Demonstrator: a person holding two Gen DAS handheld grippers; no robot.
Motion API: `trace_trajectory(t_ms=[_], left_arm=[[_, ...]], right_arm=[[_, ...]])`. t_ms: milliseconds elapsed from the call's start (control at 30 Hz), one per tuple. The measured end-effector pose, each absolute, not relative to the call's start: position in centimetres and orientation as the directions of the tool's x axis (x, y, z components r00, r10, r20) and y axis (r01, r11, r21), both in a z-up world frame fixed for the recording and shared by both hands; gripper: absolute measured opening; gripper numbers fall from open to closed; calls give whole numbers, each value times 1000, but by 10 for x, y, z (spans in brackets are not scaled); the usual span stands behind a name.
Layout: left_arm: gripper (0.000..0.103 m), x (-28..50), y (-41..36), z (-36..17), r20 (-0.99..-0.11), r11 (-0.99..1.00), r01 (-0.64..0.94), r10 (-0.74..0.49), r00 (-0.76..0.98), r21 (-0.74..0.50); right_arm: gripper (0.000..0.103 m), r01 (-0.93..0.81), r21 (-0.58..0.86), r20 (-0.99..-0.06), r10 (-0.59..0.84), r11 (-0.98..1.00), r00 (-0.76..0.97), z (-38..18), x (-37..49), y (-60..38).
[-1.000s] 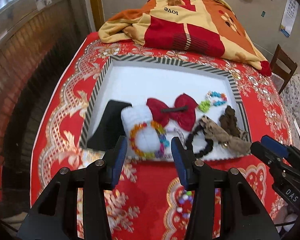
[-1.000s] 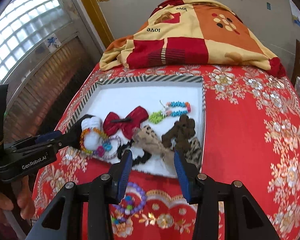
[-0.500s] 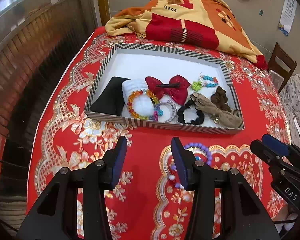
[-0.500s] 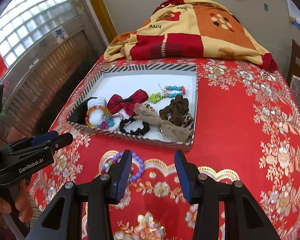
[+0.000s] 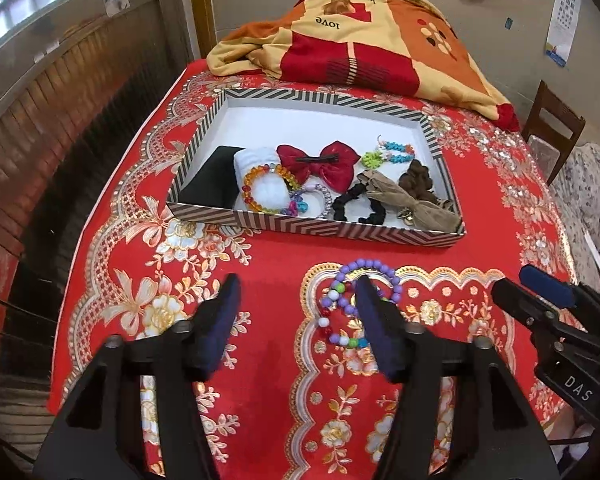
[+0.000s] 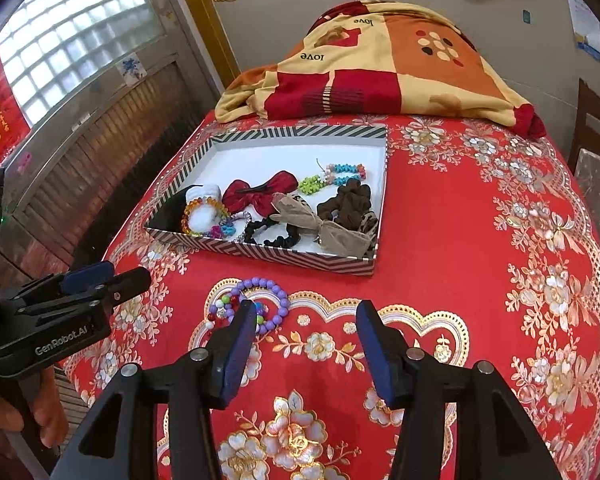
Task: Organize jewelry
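A striped box (image 5: 312, 227) (image 6: 260, 251) on the red tablecloth holds a red bow (image 5: 320, 162), a multicoloured bead bracelet (image 5: 260, 188) on a white roll, a black scrunchie (image 5: 358, 204), a tan bow (image 5: 404, 200), a brown scrunchie (image 5: 416, 176) and a beaded charm (image 5: 392, 152). In front of the box lie purple bead bracelets (image 5: 356, 292) (image 6: 260, 300) on the cloth. My left gripper (image 5: 296, 320) hovers just left of them, jaws opening, nothing between them. My right gripper (image 6: 306, 336) hangs just right of the bracelets, jaws opening, empty.
A folded red and yellow blanket (image 5: 352, 36) lies at the far end of the table. A wooden chair (image 5: 552, 128) stands at the right. A wall with slats and a window runs along the left. A hand (image 6: 4, 420) holds the left gripper's handle.
Both grippers have drawn back from the box toward the near edge, so the purple bracelets now show fully. Both pairs of jaws stand wider than before.
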State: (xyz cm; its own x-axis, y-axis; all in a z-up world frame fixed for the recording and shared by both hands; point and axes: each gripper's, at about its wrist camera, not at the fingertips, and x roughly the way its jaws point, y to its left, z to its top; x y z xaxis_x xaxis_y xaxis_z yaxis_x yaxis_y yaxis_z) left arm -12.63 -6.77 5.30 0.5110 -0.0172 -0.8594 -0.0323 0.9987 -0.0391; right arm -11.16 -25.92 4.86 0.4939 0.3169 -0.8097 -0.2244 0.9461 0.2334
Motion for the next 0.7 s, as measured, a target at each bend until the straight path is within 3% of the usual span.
trace_trajectory(t_ms=[700], left_arm=[[61,-134,-38,12,-919,992,-102,-28,392,-74]], right_arm=[[50,-262,229,-865,319,938,387,2,-102,-244]])
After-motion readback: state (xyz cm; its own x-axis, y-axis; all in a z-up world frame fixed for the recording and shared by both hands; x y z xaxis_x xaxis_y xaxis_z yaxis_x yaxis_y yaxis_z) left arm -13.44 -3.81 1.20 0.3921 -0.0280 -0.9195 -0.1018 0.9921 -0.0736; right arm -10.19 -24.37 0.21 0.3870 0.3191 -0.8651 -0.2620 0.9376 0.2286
